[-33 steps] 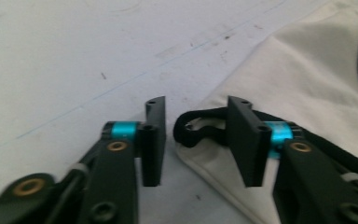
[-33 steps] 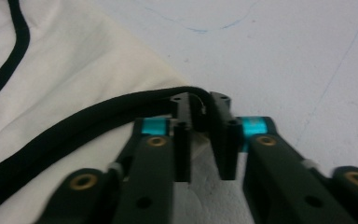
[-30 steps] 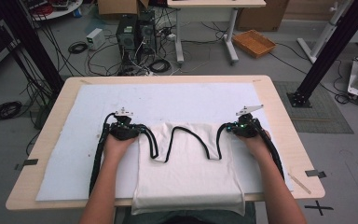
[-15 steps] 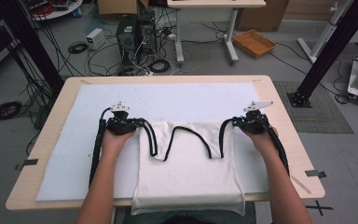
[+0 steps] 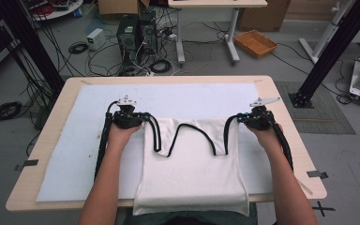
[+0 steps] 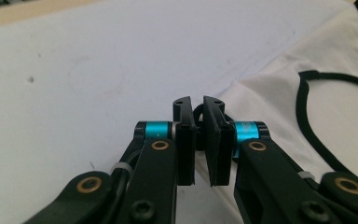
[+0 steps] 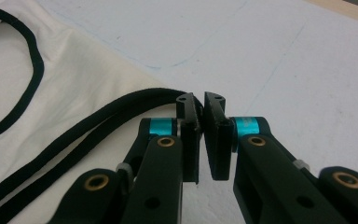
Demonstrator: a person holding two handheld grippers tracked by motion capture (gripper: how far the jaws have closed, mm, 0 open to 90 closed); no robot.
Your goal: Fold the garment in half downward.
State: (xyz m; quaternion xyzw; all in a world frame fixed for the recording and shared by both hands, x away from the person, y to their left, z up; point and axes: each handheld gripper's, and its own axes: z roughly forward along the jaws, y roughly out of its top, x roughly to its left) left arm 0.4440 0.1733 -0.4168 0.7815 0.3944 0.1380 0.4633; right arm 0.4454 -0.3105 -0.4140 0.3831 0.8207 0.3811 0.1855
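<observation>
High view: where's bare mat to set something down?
Free: white mat beyond the tank top, between both grippers and the far table edge; also its left strip outside the left forearm. Crowded: middle and near edge, under the top and hands.

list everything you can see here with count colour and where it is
tank top: 1, white with black trim, flat at the table's near edge, hem hanging over
shoulder straps: 2, black, each pinched at a far corner
mat: 1, white, covering the table
table: 1, light wood, centre
basket: 1, orange-brown, floor beyond
computer tower: 1, black, floor among cables
left gripper: 1, black and teal, shut on the left strap
right gripper: 1, black and teal, shut on the right strap
forearms: 2, from the bottom edge
</observation>
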